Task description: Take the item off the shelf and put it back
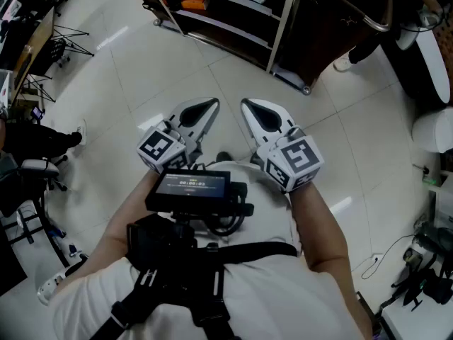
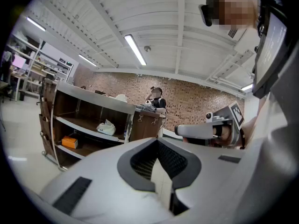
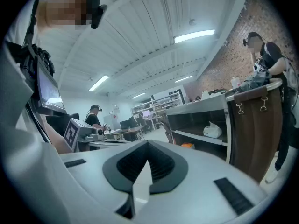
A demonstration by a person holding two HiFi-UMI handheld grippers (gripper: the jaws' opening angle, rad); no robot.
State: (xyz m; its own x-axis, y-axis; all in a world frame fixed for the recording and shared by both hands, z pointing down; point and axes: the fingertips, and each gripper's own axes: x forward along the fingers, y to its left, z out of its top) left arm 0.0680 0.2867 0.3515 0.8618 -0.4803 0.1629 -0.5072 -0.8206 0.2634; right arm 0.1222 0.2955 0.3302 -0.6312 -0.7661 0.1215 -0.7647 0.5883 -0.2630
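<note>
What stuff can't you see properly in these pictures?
- White crumpled thing on the dark wooden shelf unit: too small in every view to tell what it is.
- Small orange box on the lower shelf: left gripper view, too small to read any print.
- Shelf unit's top: head view, cut off by the picture's upper edge.
- Black chest screen: head view, its writing is blurred.

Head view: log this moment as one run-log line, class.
phase: item not yet taken | left gripper: jaws together, empty | right gripper: jaws together, empty | shelf: ahead, orange item on it
</note>
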